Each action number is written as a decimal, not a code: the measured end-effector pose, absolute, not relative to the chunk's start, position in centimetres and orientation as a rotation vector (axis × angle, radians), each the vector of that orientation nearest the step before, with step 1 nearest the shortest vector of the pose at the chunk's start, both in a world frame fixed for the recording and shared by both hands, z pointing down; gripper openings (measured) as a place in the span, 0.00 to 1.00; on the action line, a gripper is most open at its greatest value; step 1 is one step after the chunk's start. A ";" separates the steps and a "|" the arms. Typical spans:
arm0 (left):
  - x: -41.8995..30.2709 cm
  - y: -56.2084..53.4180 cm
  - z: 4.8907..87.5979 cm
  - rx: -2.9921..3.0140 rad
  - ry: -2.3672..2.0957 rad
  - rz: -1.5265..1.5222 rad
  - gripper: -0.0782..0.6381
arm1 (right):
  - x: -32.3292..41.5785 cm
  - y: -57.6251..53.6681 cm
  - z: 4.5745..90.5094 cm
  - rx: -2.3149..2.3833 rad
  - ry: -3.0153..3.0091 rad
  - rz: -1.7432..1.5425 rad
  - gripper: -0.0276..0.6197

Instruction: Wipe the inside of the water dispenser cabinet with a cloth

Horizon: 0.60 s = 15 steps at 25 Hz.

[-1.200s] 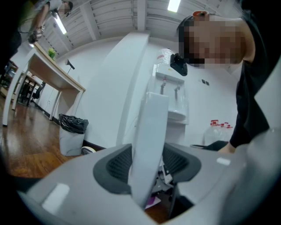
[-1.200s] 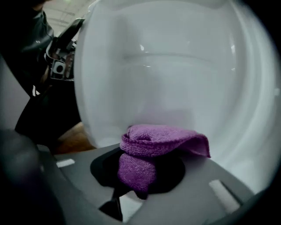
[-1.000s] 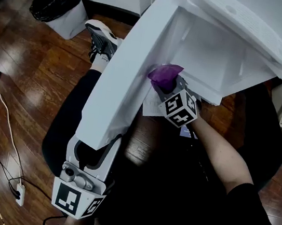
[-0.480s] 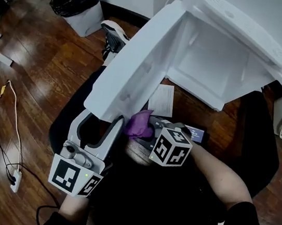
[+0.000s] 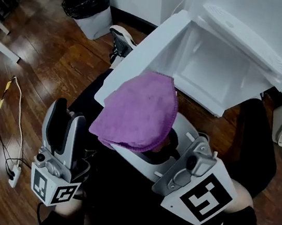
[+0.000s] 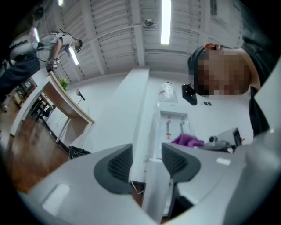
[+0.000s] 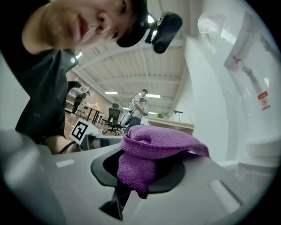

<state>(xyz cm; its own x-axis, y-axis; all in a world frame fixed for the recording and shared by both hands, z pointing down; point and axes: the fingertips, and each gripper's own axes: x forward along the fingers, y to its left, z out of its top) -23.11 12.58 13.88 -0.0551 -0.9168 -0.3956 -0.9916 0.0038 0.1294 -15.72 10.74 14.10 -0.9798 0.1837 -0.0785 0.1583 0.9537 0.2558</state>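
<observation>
Purple cloth [image 5: 140,109] sits pinched in the right tongs [image 7: 142,169] (left tongs [image 6: 147,160] parted, holding nothing).

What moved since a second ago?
The right gripper pulled the purple cloth out of the cabinet and lifted it up close, still clamped. The left gripper came off the door and rose, fingers empty. The door stays open.

A bin [image 5: 89,4] with a black bag stands at the upper left on the wood floor [image 5: 38,62]. A shoe [image 5: 121,41] is beside it. A cord [image 5: 13,116] lies at the left.
</observation>
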 end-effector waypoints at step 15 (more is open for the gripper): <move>-29.2 18.3 10.5 -1.624 2.218 0.618 0.36 | -19.3 15.4 14.9 0.399 2.966 -0.178 0.21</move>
